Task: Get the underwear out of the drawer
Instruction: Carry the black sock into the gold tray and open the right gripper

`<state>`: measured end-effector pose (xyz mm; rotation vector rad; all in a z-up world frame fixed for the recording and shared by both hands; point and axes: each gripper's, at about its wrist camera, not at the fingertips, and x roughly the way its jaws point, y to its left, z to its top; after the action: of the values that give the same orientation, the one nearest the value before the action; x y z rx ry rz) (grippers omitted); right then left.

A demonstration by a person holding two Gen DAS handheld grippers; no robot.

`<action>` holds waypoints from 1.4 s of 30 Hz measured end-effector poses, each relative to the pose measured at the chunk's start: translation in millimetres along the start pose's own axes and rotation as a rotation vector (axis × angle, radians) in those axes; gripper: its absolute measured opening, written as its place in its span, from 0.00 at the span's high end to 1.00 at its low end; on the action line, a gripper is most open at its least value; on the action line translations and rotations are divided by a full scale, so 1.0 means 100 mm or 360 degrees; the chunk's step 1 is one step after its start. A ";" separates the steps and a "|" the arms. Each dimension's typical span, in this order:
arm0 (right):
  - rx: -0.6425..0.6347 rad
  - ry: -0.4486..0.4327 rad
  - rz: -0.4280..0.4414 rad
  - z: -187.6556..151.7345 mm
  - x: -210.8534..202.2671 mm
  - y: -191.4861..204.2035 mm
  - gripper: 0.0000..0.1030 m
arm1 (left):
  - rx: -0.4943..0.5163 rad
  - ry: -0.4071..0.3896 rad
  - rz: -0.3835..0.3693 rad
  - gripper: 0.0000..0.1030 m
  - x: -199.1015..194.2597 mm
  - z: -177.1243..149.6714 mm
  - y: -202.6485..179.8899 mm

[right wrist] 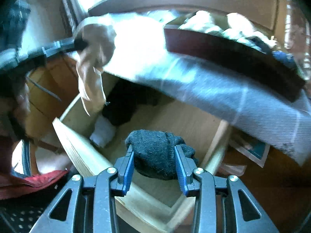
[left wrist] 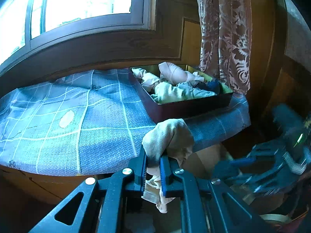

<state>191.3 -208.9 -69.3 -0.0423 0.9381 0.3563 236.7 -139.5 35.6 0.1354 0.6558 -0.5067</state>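
A soft beige garment [left wrist: 171, 136] is pinched in the left hand-held gripper [left wrist: 153, 167], near the worktop [left wrist: 77, 116] edge. A dark knitted bundle [right wrist: 157, 151] is clamped by the right hand-held gripper [right wrist: 155, 165] above the open drawer [right wrist: 81, 155]. Both look light and limp, best taken at a bunched fold.

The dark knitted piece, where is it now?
In the right wrist view, the dark knitted piece sits low-centre between the right gripper's blue pads, above the open wooden drawer.
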 end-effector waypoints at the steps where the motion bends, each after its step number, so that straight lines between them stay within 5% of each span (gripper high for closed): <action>1: 0.0034 -0.0026 0.0021 0.02 -0.10 -0.07 0.62 | 0.0009 0.0015 0.0002 0.90 0.04 -0.03 -0.01; 14: 0.0311 -0.0302 0.0129 0.61 -0.87 -0.74 0.62 | -0.0074 0.0189 -0.0068 0.90 0.33 -0.44 0.01; 21: 0.0334 -0.0438 -0.0145 1.15 -1.09 -1.23 0.62 | -0.0089 0.0211 -0.0025 0.90 0.30 -0.56 0.02; 32: 0.0342 -0.0415 -0.0497 2.25 -0.47 -2.01 0.62 | -0.0134 0.0230 -0.0013 0.90 0.33 -0.61 0.03; 42: 0.0287 -0.0274 -0.0696 2.80 0.35 -2.34 0.57 | -0.0175 0.0249 0.0003 0.90 0.38 -0.62 0.08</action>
<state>503.3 -366.0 42.4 -0.0495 0.7624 -0.1288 232.0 -131.0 -36.4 0.0724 0.8347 -0.4603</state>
